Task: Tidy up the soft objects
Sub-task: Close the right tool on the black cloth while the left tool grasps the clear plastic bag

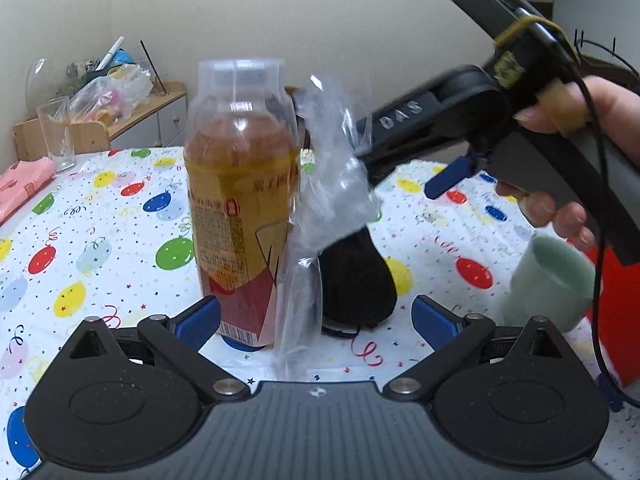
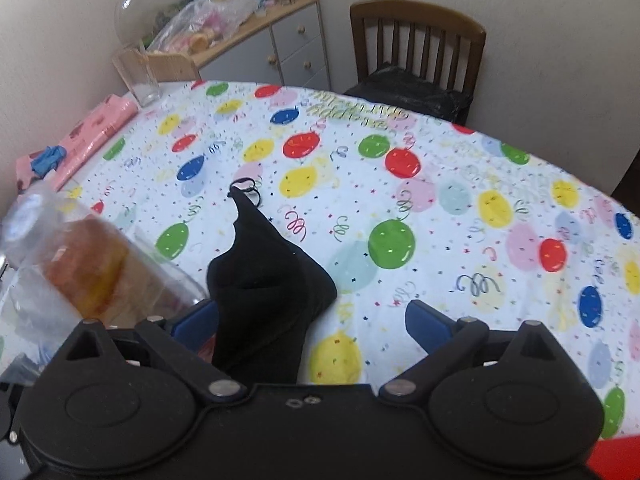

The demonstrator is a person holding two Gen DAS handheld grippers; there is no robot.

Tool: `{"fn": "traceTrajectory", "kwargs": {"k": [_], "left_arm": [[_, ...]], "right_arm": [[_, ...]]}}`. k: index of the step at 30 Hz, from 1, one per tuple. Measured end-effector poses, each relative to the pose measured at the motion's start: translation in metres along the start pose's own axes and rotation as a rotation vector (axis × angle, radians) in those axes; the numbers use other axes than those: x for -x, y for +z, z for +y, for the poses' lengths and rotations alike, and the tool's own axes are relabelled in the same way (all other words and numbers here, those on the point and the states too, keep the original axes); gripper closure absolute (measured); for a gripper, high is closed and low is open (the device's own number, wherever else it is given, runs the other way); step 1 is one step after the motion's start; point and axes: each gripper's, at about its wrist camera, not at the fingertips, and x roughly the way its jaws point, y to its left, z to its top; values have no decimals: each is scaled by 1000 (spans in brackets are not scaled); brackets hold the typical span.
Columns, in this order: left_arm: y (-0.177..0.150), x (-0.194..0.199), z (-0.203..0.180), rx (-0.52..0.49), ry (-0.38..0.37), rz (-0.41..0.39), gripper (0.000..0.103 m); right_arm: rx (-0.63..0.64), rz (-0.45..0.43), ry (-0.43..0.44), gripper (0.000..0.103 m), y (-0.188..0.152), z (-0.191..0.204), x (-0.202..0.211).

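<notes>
A black cloth face mask (image 2: 264, 280) lies bunched on the balloon-print tablecloth (image 2: 440, 208), its ear loop (image 2: 246, 190) at the far end. It also shows in the left wrist view (image 1: 356, 280), behind a clear plastic wrapper (image 1: 320, 184). The wrapper stands against a tea bottle (image 1: 240, 200); the bottle also shows blurred in the right wrist view (image 2: 84, 268). My left gripper (image 1: 316, 320) is open just in front of bottle and wrapper. My right gripper (image 2: 308, 320) is open over the mask; its body (image 1: 460, 120) hovers above the mask in the left wrist view.
A drinking glass (image 2: 138, 76) and a pink bag (image 2: 92, 136) with a blue cloth (image 2: 46, 160) lie at the table's far left. A pale green cup (image 1: 548, 280) stands at the right. A wooden chair (image 2: 416, 52) and a cluttered cabinet (image 2: 256, 40) stand behind the table.
</notes>
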Motion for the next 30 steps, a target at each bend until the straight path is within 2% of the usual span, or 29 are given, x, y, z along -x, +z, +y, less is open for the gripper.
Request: {"fn": "traceTrajectory", "kwargs": {"k": [3,5,7,10,11,12,13,17,19,21,30], "left_arm": [[-4,-7,-2,-11,1,8,3],[-6,-11,-2,-12,-3,13,10],[-7,-15,-4,-16,0,26,22],[-10,-19,-5,-23,3,36,26],[-11,-20,-6,-24,-3,38,30],[-13,-21,-7,-27,-13,45,42],[-13,-23,-8,-32,-17,59,48],[-16,-27,-11,-30,-10,88,52],[-14,-29,-11,-19,-6,91,62],[-12,-31,-9,-10,0,100,67],[-9,-33,1,37,-1,120,84]], "right_arm": [[-30,3,0,6,4,-4,-13],[-54,6,16,10,6,-9,-20],[-80,13,14,14,6,-14,-27],[-58,30,5,18,7,-11,-37],[-50,32,5,18,7,-9,-40],[-41,34,4,19,7,-6,-42],[-33,38,2,20,6,-3,-45],[10,48,-28,26,4,8,-56],[23,47,-41,32,2,11,-60],[26,46,-52,40,2,13,-63],[-1,34,-83,67,-5,15,-64]]}}
